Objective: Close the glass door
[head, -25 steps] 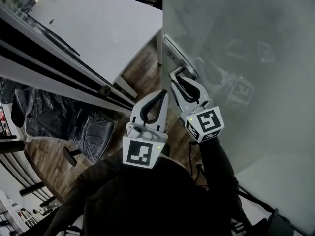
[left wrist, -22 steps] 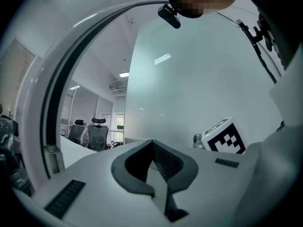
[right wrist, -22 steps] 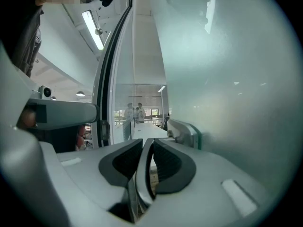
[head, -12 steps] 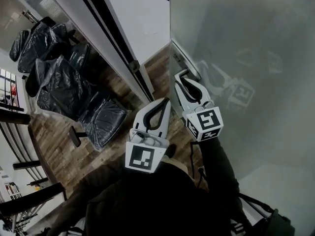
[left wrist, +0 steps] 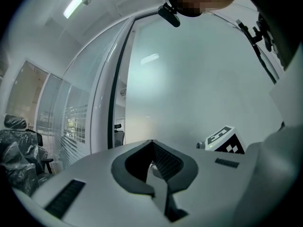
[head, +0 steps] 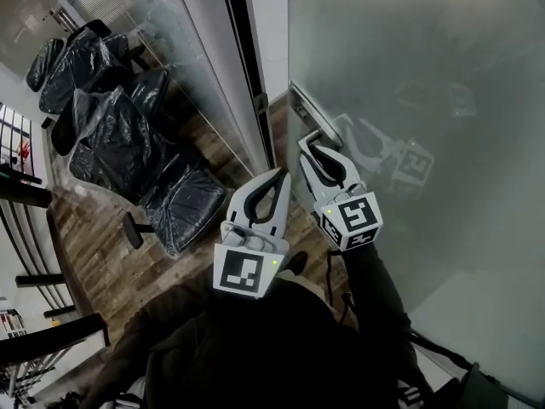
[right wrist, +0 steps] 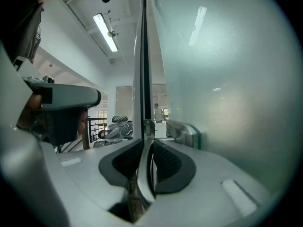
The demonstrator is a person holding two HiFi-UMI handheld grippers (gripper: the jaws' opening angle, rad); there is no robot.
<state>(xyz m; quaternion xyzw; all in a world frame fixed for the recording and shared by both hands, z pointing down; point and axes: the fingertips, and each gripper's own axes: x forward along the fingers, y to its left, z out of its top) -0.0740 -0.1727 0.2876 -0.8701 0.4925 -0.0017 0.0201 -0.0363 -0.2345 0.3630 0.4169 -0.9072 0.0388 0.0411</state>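
We find no readable text, number, brand or sign in any view. Left marker cube [head: 245, 271] and right marker cube [head: 353, 220]: black-and-white square patterns only, no letters. Glass door [head: 443, 75]: frosted, and we read no print on it.

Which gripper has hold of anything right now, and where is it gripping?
The right gripper is shut on the door handle, clamping its metal lever by the glass door's edge. The left gripper is shut, holding nothing.
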